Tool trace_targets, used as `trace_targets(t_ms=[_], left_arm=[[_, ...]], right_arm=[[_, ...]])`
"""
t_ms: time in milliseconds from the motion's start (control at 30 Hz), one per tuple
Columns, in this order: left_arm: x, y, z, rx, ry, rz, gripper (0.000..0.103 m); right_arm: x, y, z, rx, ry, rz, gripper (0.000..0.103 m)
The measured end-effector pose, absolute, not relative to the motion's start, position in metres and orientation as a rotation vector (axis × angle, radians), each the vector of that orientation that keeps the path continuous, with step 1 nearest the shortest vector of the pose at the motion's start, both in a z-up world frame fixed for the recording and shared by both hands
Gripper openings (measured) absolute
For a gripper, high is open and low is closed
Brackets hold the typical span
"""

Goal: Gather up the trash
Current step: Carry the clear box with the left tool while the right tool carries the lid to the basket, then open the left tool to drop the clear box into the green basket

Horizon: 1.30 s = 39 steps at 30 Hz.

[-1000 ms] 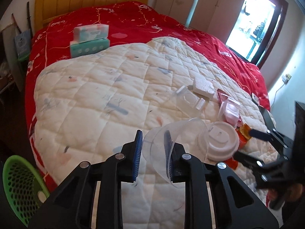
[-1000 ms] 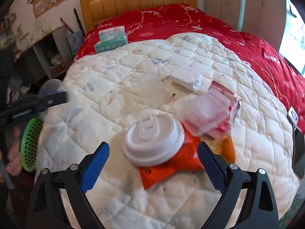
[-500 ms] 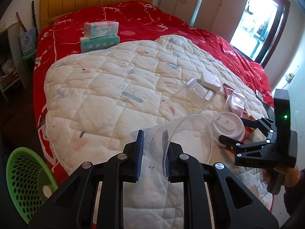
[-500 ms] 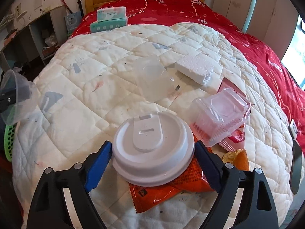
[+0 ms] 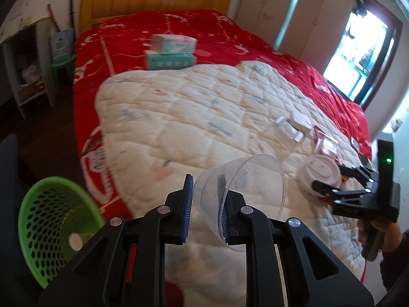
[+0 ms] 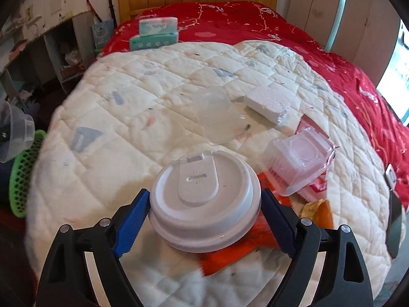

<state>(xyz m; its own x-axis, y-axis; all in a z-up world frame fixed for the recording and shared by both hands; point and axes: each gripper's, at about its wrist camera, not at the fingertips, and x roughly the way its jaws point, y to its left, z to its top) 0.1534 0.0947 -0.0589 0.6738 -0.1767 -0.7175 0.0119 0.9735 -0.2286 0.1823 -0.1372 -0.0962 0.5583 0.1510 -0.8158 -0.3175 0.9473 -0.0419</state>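
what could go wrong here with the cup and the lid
The left gripper pinches only the thin wall of the clear plastic cup at its rim, so the cup may buckle or slip before it gets over the green basket. The right gripper has its jaws on either side of the white lid, which lies on an orange wrapper; closing could catch the wrapper too.

Black left gripper (image 5: 204, 204), blue ribbed pads (image 5: 187, 208), silver screws.
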Motion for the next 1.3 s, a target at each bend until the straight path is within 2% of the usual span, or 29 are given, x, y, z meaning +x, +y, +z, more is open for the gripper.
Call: trace_targets(t_ms=[333,567,900,1000,1067,1300], left_arm=[[0.104,0.179,-0.074,-0.238,0.864,0.103,0.019],[0.083,0.242,-0.113,-0.280,0.981,0.265,0.019],[0.071,0.280,-0.163,-0.354,1.107,0.341,0.020],[0.070,0.282,-0.172,-0.380,1.120,0.346,0.030],[0.069,0.284,-0.174,-0.396,1.116,0.342,0.044],[0.062,0.283,-0.170,-0.420,1.096,0.335,0.049]], right_arm=[[0.144,-0.087,-0.062,-0.121,0.899,0.439,0.084],[0.123,-0.034,-0.050,-0.120,0.878,0.550,0.084],[0.109,0.012,-0.052,-0.134,0.890,0.630,0.084],[0.108,0.018,-0.054,-0.138,0.895,0.638,0.084],[0.106,0.020,-0.055,-0.139,0.898,0.642,0.084],[0.101,0.030,-0.058,-0.144,0.907,0.666,0.084]])
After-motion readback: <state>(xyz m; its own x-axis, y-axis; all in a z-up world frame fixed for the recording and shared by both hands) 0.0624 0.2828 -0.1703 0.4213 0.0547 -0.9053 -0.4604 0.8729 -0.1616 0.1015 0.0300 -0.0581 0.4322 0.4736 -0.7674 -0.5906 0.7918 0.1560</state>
